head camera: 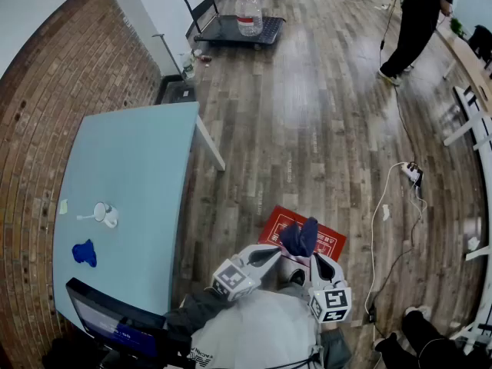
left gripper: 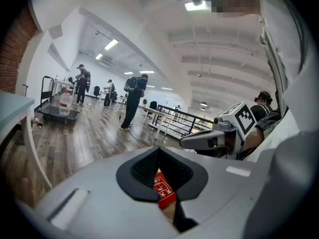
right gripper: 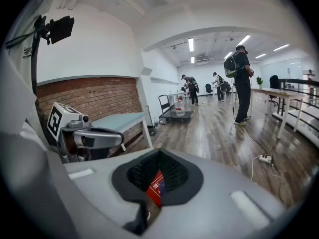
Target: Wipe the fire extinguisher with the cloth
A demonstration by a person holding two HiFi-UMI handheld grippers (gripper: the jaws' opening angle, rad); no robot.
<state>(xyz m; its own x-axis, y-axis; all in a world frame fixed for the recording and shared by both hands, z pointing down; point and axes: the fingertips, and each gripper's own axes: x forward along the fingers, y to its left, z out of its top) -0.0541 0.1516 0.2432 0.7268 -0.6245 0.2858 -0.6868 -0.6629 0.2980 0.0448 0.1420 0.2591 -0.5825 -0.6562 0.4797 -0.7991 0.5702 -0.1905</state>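
Observation:
In the head view a red fire extinguisher box (head camera: 332, 244) with white print stands on the wooden floor just ahead of me. A dark blue cloth (head camera: 300, 237) sits bunched on top of it. Both grippers are held low and close together, pointing at it. My left gripper (head camera: 273, 254) is shut, its tip just left of the cloth. My right gripper (head camera: 317, 258) is shut too, its tip at the cloth's lower right edge; I cannot tell whether it pinches any fabric. Through the closed jaws of each gripper view a slice of the red box (left gripper: 163, 190) (right gripper: 155, 188) shows.
A pale blue table (head camera: 131, 175) stands to my left against a brick wall, with a small blue rag (head camera: 84, 253) and a white object on it. A white power strip (head camera: 411, 174) and cable lie on the floor to the right. A trolley (head camera: 238, 29) and people stand far off.

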